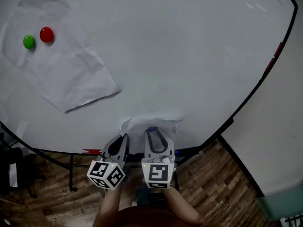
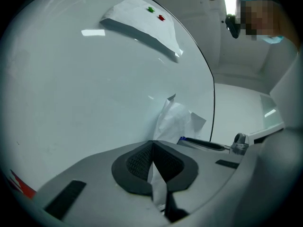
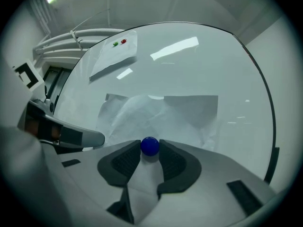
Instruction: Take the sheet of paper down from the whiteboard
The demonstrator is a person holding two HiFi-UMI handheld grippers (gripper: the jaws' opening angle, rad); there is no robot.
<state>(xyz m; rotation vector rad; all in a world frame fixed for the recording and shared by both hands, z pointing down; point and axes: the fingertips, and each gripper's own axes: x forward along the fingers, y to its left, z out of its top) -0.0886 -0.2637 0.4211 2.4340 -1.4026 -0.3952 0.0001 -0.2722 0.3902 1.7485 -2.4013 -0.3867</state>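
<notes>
A small crumpled sheet of paper (image 1: 137, 123) hangs low on the whiteboard (image 1: 189, 56), pinned by a blue round magnet (image 1: 151, 128). My left gripper (image 1: 124, 137) is shut on the sheet's left edge; in the left gripper view the paper (image 2: 176, 119) runs down between the closed pads (image 2: 137, 162). My right gripper (image 1: 152, 132) sits just to the right of it. In the right gripper view the blue magnet (image 3: 150, 146) fills the gap between both fingertips (image 3: 132, 152), over the paper (image 3: 161, 112). The left gripper's finger (image 3: 85, 137) shows at that view's left.
A larger creased sheet (image 1: 61, 70) hangs at the board's upper left under a green magnet (image 1: 29, 41) and a red magnet (image 1: 46, 34). The board's dark frame (image 1: 265, 74) runs down the right. Wooden floor (image 1: 213, 183) lies below. A person (image 2: 265, 18) stands at the far right.
</notes>
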